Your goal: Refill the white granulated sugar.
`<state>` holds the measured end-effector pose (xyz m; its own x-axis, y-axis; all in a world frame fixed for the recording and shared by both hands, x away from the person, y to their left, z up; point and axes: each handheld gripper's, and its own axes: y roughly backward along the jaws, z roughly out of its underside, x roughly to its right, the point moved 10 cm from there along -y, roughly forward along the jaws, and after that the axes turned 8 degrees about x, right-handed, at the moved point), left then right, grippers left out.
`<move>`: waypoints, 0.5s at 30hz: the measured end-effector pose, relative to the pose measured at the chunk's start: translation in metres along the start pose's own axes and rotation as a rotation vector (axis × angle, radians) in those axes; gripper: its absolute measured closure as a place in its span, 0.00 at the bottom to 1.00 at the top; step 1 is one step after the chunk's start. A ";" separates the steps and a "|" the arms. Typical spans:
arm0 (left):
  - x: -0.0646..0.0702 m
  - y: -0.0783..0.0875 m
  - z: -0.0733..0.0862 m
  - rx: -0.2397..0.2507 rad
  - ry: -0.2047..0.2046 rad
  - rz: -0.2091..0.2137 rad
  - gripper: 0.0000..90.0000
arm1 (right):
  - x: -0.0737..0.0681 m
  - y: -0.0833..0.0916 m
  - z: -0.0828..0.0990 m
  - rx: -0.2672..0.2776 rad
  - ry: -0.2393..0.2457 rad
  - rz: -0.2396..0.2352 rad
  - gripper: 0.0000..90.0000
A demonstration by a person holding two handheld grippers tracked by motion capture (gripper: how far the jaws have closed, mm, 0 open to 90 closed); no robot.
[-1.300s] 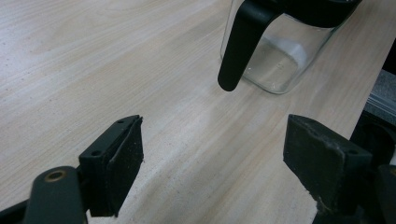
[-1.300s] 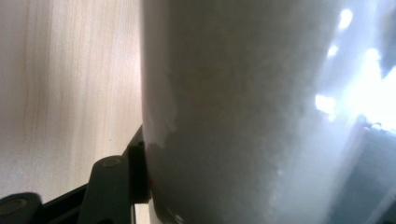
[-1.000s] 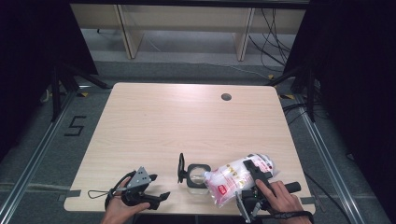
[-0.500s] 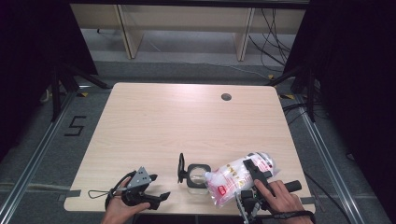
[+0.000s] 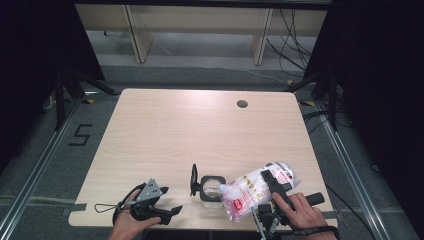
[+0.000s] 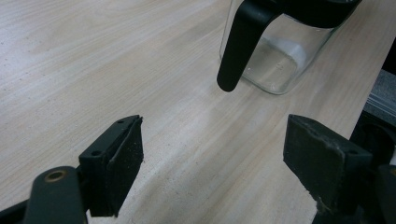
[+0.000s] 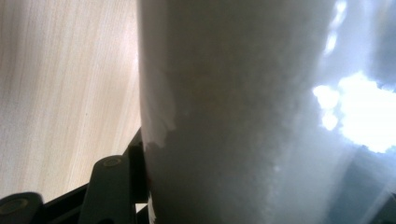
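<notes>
A clear plastic bag of white grains (image 5: pixel 252 192) with a red label is held tilted near the table's front right, its lower end over a clear glass jar (image 5: pixel 211 189) with a black rim and an open black lid (image 5: pixel 193 180). My right gripper (image 5: pixel 274 186) is shut on the bag, whose white bulk (image 7: pixel 243 116) presses close to that gripper's camera. My left gripper (image 5: pixel 169 212) rests open at the front left, nothing between its fingers (image 6: pixel 116 163). Ahead of it stand the jar (image 6: pixel 280 56) and its black handle (image 6: pixel 238 44).
The light wooden table (image 5: pixel 190 135) has a round cable hole (image 5: pixel 242 104) at the back right. Its front edge runs just under both hands. Shelving legs and cables lie on the floor beyond the far edge.
The right gripper has shifted slightly left and forward with the bag, tipping it a little more toward the jar. The left gripper has stayed put.
</notes>
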<state>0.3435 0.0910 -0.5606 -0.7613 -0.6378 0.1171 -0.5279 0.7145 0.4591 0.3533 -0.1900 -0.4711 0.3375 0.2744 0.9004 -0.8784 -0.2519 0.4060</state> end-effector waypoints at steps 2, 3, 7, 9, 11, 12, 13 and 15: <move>-0.001 0.000 0.000 0.001 -0.005 0.000 0.22 | 0.000 0.000 0.000 0.009 -0.003 0.010 0.48; -0.001 0.000 -0.001 0.002 -0.005 0.001 0.22 | 0.000 0.000 0.000 0.002 -0.001 0.001 0.48; 0.000 0.000 -0.001 0.008 0.002 0.000 0.22 | 0.002 0.000 -0.001 0.005 0.027 -0.006 0.48; -0.001 0.000 -0.001 0.003 -0.005 0.001 0.22 | 0.002 0.001 -0.001 0.005 0.024 -0.003 0.48; 0.000 0.000 -0.001 0.006 -0.001 0.001 0.22 | 0.001 0.001 -0.001 0.005 0.012 -0.004 0.48; 0.000 0.000 -0.001 0.008 0.001 0.000 0.22 | 0.000 0.002 0.000 -0.010 0.009 -0.017 0.48; 0.000 0.000 -0.001 0.008 0.002 0.000 0.22 | -0.003 0.002 0.001 -0.020 -0.027 -0.014 0.48; 0.000 0.000 0.000 0.000 -0.007 0.002 0.22 | 0.001 0.001 -0.001 0.000 0.037 -0.009 0.48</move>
<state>0.3438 0.0915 -0.5603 -0.7648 -0.6345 0.1118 -0.5268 0.7157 0.4586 0.3526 -0.1894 -0.4696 0.3328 0.3110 0.8902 -0.8752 -0.2496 0.4144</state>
